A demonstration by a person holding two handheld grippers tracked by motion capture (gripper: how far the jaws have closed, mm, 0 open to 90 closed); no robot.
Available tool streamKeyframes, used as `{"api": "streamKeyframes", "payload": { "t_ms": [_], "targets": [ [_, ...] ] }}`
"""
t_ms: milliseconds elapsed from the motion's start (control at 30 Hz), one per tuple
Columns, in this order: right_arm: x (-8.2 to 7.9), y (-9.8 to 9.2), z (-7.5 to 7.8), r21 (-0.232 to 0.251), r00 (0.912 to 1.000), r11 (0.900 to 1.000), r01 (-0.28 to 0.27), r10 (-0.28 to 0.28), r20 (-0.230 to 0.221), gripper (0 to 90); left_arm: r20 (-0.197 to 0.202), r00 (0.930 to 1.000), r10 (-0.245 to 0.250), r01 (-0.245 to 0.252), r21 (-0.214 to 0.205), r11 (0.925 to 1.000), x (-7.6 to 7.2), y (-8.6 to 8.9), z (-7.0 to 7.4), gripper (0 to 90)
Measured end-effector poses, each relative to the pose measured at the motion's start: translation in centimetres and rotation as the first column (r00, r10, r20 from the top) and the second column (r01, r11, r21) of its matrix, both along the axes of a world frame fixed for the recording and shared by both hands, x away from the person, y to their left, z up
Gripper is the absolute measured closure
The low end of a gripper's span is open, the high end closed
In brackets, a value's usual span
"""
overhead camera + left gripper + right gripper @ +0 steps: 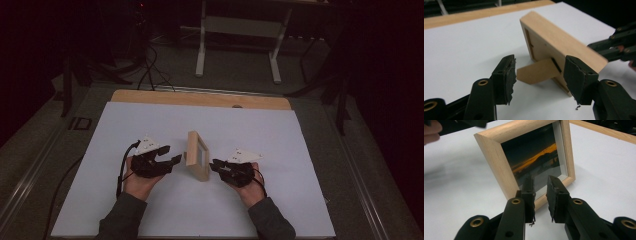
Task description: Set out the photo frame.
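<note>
A small wooden picture frame (197, 155) stood upright near the middle of the white desk (150, 120), a little nearer the person's edge than the far edge, propped on a brown cardboard stand (537, 72) folded out from its back. The frame stood edge-on to the person, its back facing the left side of the desk and its glass front facing the right side. The picture (536, 160) behind the glass was dark, with an orange band across it.

The left gripper (167, 157), held in the person's left hand (137, 180), pointed at the back of the frame. In the left gripper view its jaws stood wide apart, with the stand seen between them farther off; the pads pressed on nothing.

The right gripper (215, 165), in the right hand (247, 187), pointed at the front of the frame, just beside its lower corner. In the right gripper view its jaws were narrow, a small gap between the pads (555, 195), and nothing was gripped between them. Whether the tips touched the frame could not be told.
</note>
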State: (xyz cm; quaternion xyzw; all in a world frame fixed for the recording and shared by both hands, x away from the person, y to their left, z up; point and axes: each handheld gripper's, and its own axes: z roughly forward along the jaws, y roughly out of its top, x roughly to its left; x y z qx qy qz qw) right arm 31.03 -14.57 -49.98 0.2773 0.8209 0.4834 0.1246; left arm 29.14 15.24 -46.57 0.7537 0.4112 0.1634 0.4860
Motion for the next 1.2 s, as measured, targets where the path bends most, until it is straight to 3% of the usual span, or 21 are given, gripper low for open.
{"api": "streamKeyframes", "payload": {
  "t_ms": [267, 633, 833, 933, 1200],
  "targets": [
    [0.1, -0.3, 0.0, 0.003, 1.0000, 1.0000, 0.005, -0.005, -0.006, 74.7, 0.007, 0.9996, -0.029, 0.029, -0.005, 0.9996, -0.4, -0.5, 0.9, 37.8],
    [0.4, -0.8, 0.1, 0.009, 0.9998, 0.9997, 0.022, -0.022, -0.004, 72.5, -0.006, 0.9972, -0.074, 0.074, 0.011, 0.9972, -0.4, -2.6, 0.8, 32.6],
    [0.4, -0.9, 0.1, 0.013, 0.9995, 0.9995, 0.030, -0.030, -0.011, 65.2, -0.007, 0.9977, -0.067, 0.067, 0.007, 0.9977, -0.3, -3.7, 0.7, 29.0],
    [0.5, -1.0, 0.1, 0.018, 0.9994, 0.9993, 0.033, -0.033, -0.012, 61.0, -0.010, 0.9970, -0.076, 0.076, 0.030, 0.9966, -0.5, -4.2, 0.6, 28.5],
    [0.6, -0.9, 0.1, 0.020, 0.9995, 0.9994, 0.028, -0.028, -0.016, 58.8, -0.016, 0.9976, -0.067, 0.067, 0.028, 0.9974, -0.6, -5.0, 0.2, 26.9]
  ]
}}
